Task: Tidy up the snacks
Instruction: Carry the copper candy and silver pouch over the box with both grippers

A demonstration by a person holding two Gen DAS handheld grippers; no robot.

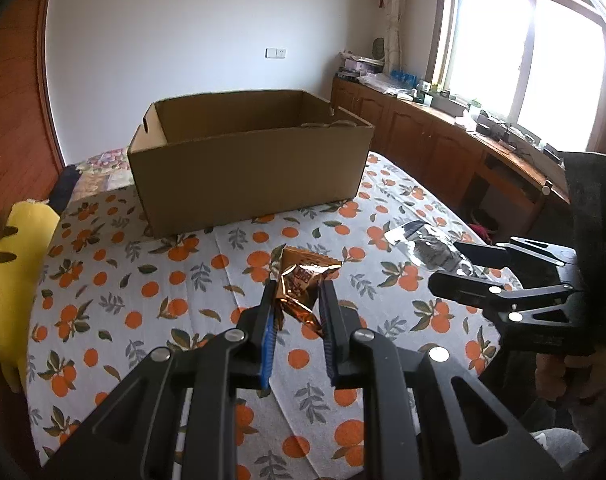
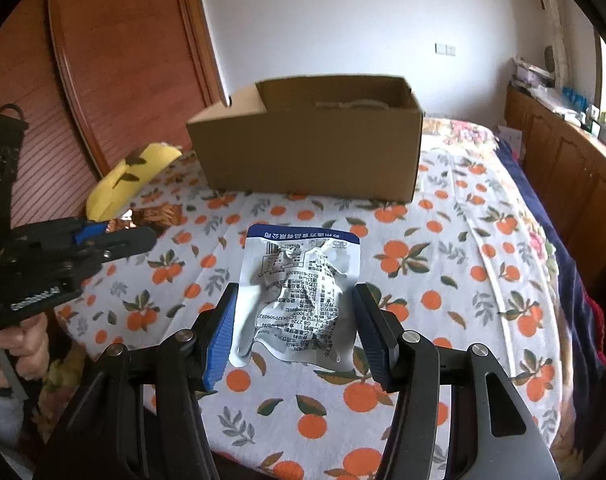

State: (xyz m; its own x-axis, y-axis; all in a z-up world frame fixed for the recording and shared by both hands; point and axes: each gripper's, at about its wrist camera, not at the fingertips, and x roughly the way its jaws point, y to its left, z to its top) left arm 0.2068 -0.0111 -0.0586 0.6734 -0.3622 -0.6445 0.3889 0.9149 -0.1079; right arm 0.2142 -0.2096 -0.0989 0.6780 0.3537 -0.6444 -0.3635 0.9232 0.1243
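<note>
While the left hand-held gripper (image 1: 296, 300) clamps an orange snack packet (image 1: 301, 286) and the right hand-held gripper (image 2: 295, 320) grips a white pouch (image 2: 299, 300) above the bed (image 2: 443, 280), neither has reached the cardboard box (image 1: 247, 168) near its far edge.

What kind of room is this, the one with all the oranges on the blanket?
Most likely a bedroom in a home. The orange-print sheet covers what looks like a bed, a yellow plush toy lies at its edge, and wooden cabinets run under a curtained window.
</note>
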